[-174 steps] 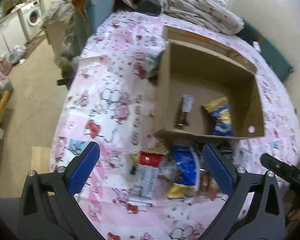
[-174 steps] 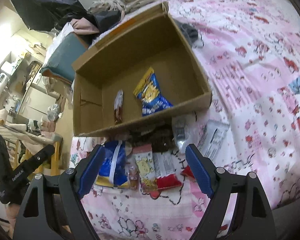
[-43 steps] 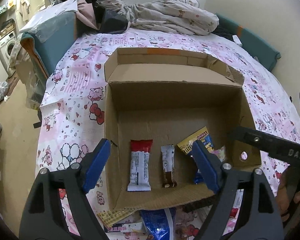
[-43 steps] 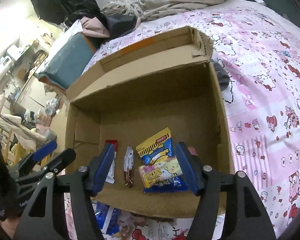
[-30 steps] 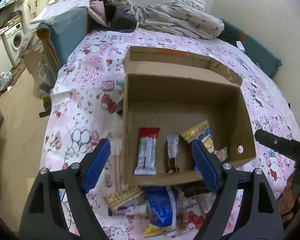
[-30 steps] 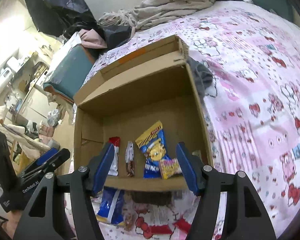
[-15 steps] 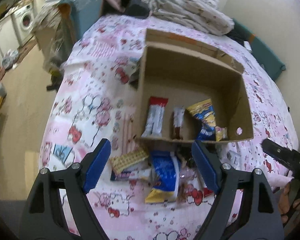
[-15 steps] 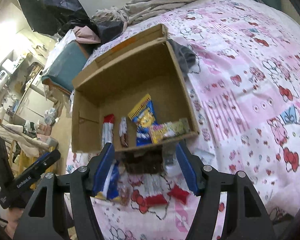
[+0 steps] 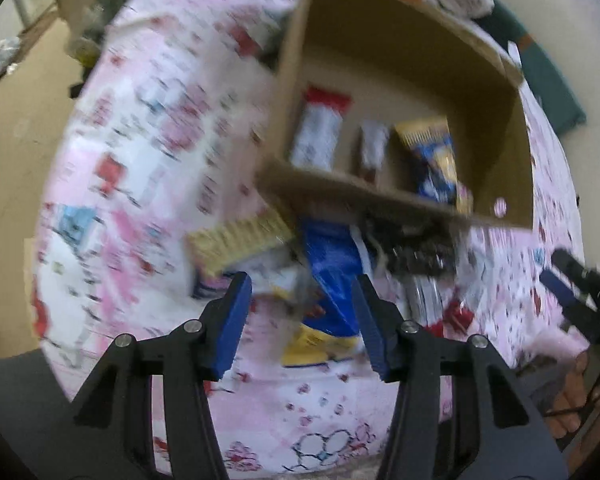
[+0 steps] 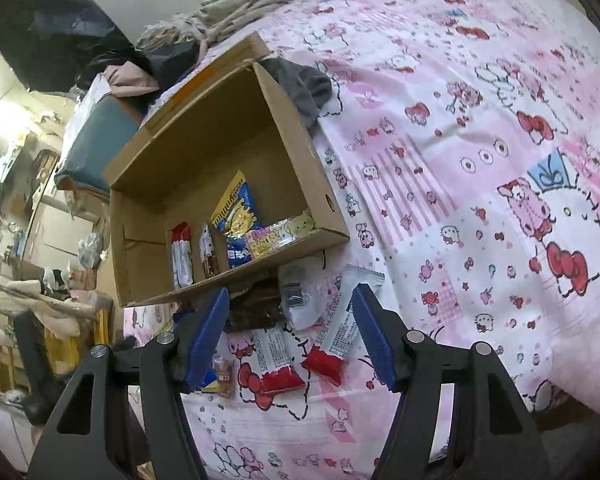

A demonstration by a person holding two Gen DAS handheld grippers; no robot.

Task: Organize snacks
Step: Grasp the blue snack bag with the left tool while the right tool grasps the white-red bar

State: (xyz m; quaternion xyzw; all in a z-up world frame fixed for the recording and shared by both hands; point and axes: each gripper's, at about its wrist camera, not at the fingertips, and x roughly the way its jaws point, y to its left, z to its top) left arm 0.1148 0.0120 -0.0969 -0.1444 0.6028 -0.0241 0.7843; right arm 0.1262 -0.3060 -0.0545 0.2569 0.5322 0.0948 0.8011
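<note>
My left gripper [image 9: 302, 322] is closing over the blue-and-yellow snack bag [image 9: 332, 292], which lies lengthwise between its jaws just outside the cardboard box [image 9: 384, 196], not yet visibly pinched, while my right gripper [image 10: 292, 336] hangs open and empty nearby.

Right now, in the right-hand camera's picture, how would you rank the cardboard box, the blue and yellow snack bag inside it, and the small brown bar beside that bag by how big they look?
1. Cardboard box, by far the largest.
2. Blue and yellow snack bag.
3. Small brown bar, the smallest.
All three lie at a similar distance, so nearness hardly skews this.
</note>
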